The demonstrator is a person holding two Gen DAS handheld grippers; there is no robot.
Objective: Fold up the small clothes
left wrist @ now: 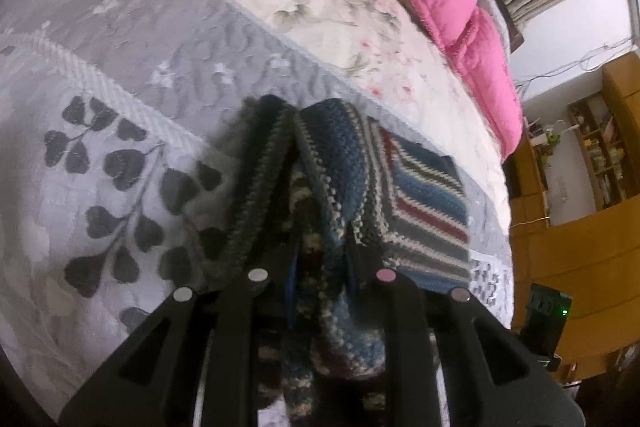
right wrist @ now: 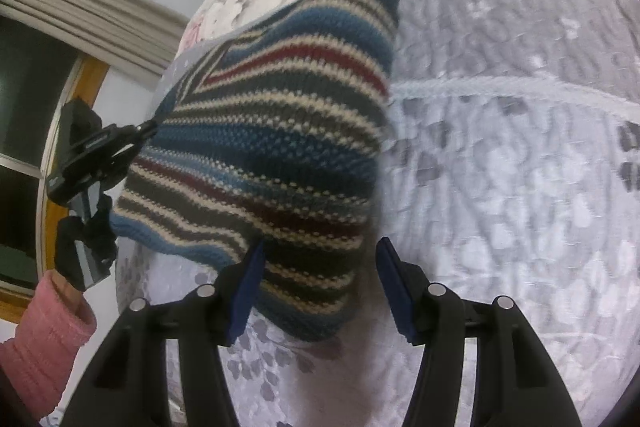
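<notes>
Knitwear, striped (right wrist: 272,131), lifted above the bed (right wrist: 520,187): your left hand-held gripper (left wrist: 320,267) is clamped on its bunched edge, right hand-held gripper (right wrist: 320,291) spread apart around a corner; lower both evenly, edges aligned.

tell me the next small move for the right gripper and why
Probably close the right gripper on the knit. Its jaws stand open around the near corner, with blue pads either side of the fabric, not clamping it. The left gripper already pinches the far edge and holds it off the bed, so a second grip would let both carry the fold over.
</notes>
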